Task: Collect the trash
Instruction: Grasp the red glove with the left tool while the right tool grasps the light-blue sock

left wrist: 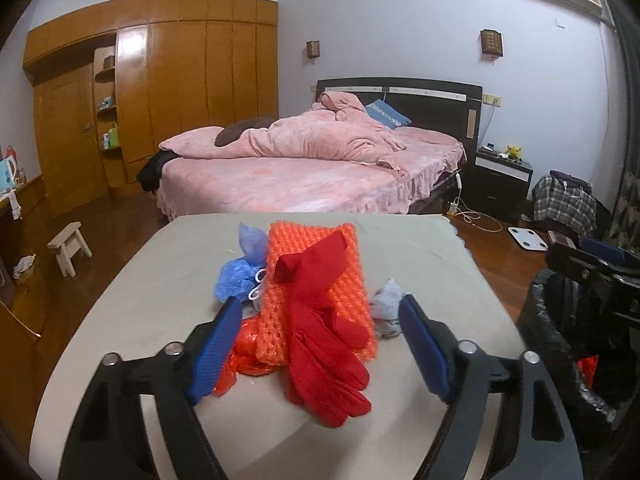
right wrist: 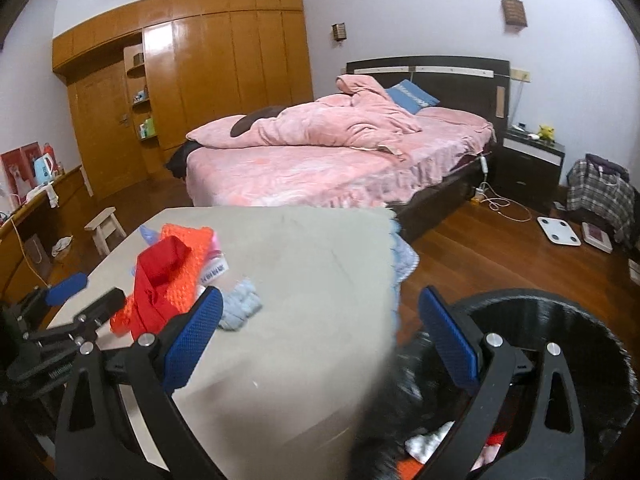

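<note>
- The left gripper (left wrist: 320, 344) hangs with its jaws wide and empty, straddling the near end of the pile on the table (left wrist: 160, 300).
- The pile: a red glove (left wrist: 324, 344) lies on top of an orange mesh (left wrist: 316, 280), with a blue bag (left wrist: 236, 276) to the left and a grey wad (left wrist: 386, 308) to the right.
- The likely step is picking the glove; it should close low on the limp cloth mid-body, so the mesh is not dragged along.
- The right gripper (right wrist: 320, 340) is also wide and empty, held above the table edge and the bin (right wrist: 580, 320).
- Only the right view looks into the bin, where scraps already lie; the left view alone shows the blue bag whole.
</note>
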`<state>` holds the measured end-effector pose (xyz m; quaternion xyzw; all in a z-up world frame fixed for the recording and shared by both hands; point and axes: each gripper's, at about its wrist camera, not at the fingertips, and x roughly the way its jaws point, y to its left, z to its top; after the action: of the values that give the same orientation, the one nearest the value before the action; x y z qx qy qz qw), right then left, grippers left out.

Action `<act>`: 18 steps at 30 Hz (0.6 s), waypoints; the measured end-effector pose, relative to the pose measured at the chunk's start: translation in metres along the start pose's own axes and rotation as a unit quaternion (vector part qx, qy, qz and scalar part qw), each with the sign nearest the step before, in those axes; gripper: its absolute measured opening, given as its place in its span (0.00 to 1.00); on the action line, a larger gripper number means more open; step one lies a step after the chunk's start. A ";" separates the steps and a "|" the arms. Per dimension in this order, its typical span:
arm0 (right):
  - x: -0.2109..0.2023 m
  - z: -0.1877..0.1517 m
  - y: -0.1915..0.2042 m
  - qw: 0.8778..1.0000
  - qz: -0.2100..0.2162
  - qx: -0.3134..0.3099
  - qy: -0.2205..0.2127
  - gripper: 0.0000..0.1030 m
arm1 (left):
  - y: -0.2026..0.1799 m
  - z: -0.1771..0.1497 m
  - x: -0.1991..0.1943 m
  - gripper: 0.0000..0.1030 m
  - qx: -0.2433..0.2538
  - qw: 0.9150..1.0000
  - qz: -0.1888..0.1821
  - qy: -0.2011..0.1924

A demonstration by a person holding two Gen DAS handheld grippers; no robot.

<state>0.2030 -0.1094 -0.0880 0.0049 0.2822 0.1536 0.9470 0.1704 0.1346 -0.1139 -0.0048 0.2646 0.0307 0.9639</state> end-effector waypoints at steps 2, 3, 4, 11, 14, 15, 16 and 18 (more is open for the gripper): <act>0.010 0.001 0.005 1.000 -0.002 -0.001 0.004 0.93 | 0.001 -0.002 0.008 0.69 0.002 1.000 -0.002 0.002; 0.015 0.001 0.006 1.000 -0.003 -0.001 0.007 0.93 | 0.001 -0.002 0.016 0.68 0.004 1.000 -0.003 0.006; 0.019 0.001 0.007 1.000 -0.003 0.000 0.009 0.93 | 0.001 -0.002 0.024 0.66 0.004 1.000 -0.004 0.011; 0.040 -0.006 0.009 1.000 -0.007 -0.002 0.027 0.93 | 0.005 -0.003 0.059 0.53 0.001 0.999 0.003 0.032; 0.048 -0.008 0.013 0.999 -0.004 -0.004 0.032 0.93 | 0.005 -0.008 0.071 0.30 -0.002 0.999 -0.003 0.049; 0.052 -0.010 0.016 0.999 -0.002 -0.007 0.036 0.93 | 0.005 -0.009 0.072 0.25 -0.002 0.999 -0.005 0.051; 0.054 -0.012 0.018 0.999 0.000 -0.009 0.039 0.92 | 0.005 -0.010 0.072 0.19 -0.002 0.999 -0.007 0.050; 0.062 -0.014 0.024 0.999 0.004 -0.016 0.047 0.92 | 0.004 -0.010 0.069 0.12 0.000 0.999 -0.006 0.042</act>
<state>0.2379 -0.0696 -0.1306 -0.0160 0.3235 0.1619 0.9321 0.2242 0.1422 -0.1571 -0.0081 0.3052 0.0244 0.9519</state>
